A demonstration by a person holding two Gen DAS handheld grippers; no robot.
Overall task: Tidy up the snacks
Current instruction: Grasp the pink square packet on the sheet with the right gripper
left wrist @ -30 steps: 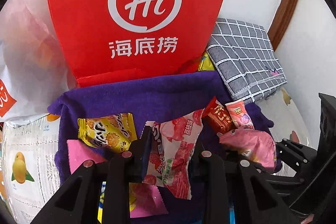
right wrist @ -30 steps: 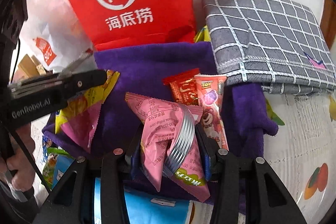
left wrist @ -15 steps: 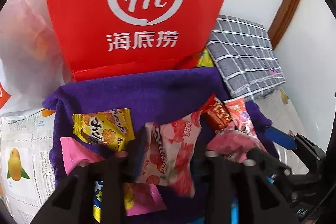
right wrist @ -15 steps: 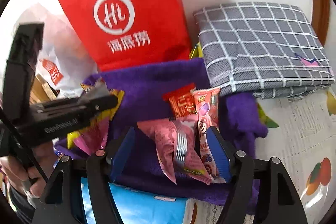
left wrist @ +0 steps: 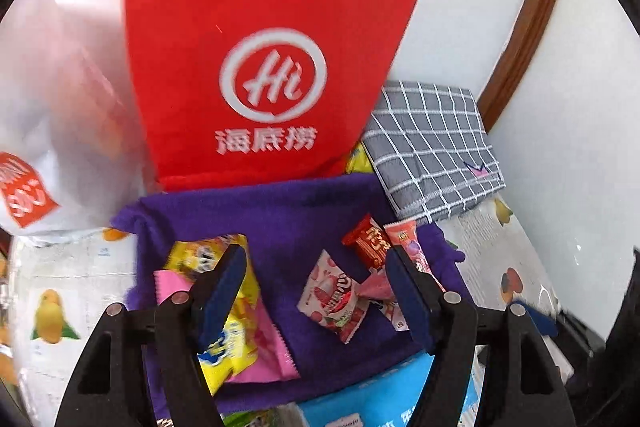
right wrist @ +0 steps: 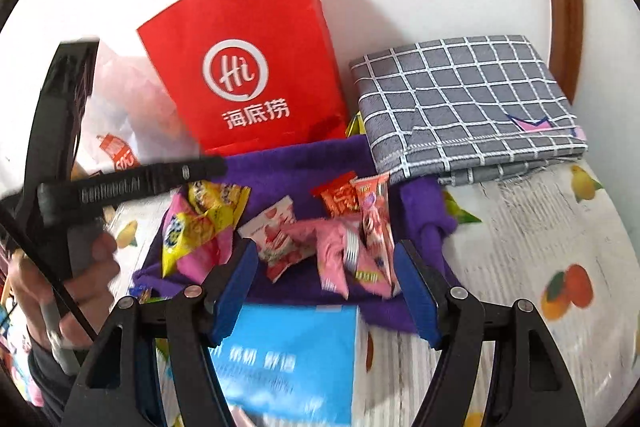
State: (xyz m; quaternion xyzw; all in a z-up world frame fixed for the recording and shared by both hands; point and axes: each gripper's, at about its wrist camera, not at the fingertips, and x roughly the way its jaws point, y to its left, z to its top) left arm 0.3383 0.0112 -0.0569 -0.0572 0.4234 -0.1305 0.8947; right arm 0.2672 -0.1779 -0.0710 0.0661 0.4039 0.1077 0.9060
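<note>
Several snack packets lie on a purple towel [left wrist: 280, 215] [right wrist: 296, 163]. A strawberry-print packet [left wrist: 334, 297] [right wrist: 276, 231] lies mid-towel. A pink packet with a silver stripe [right wrist: 344, 251] lies to its right, beside a red packet [left wrist: 368, 241] [right wrist: 338, 197] and a pink stick packet [right wrist: 374, 211]. Yellow and pink packets [left wrist: 236, 311] [right wrist: 200, 227] lie at the left. My left gripper [left wrist: 316, 287] is open and empty above the towel. My right gripper [right wrist: 326, 279] is open and empty, pulled back from the packets.
A red paper bag [left wrist: 260, 75] [right wrist: 248, 67] stands behind the towel against the wall. A grey checked cloth [left wrist: 432, 147] [right wrist: 464, 107] is folded at the right. A white plastic bag [left wrist: 48, 115] sits at the left. A blue box [right wrist: 288, 359] lies near the front.
Both grippers have opened and let go of their packets, the left the strawberry one, the right the striped pink one. Both have pulled back and up; the packets lie on the towel.
</note>
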